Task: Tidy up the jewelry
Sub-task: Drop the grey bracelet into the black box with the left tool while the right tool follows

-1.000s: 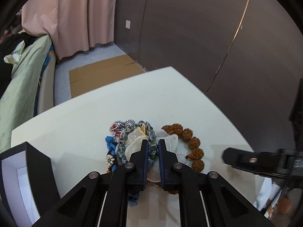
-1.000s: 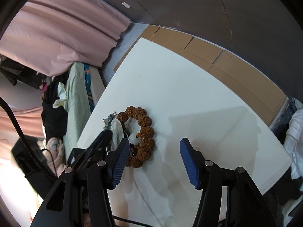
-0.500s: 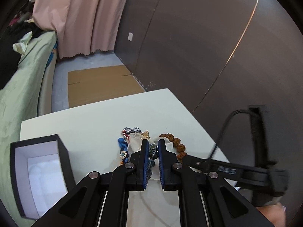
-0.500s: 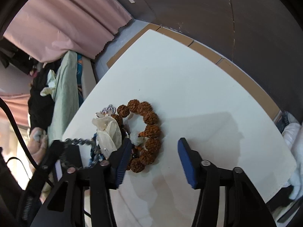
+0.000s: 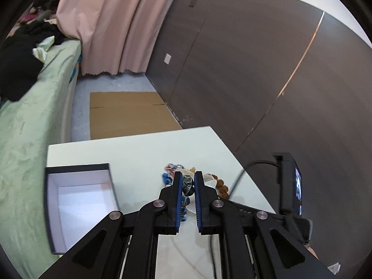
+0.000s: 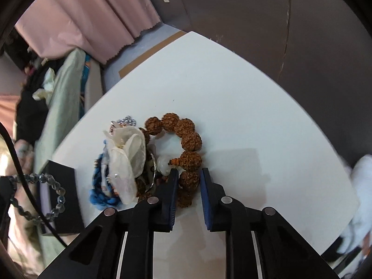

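Left wrist view: one dark faceted-bead bracelet [image 5: 187,189] pinched between the blue pads of the left gripper [image 5: 187,179], held above the white table [image 5: 144,153], with one open black box with white lining [image 5: 79,197] just left. Right wrist view: right gripper [image 6: 188,174] narrowed around one bead of the single brown knobbly-seed bracelet [image 6: 183,139], contact unclear, beside one pile of cream gauze pouch [image 6: 127,153], blue cord [image 6: 102,195] and silver chain [image 6: 127,121].
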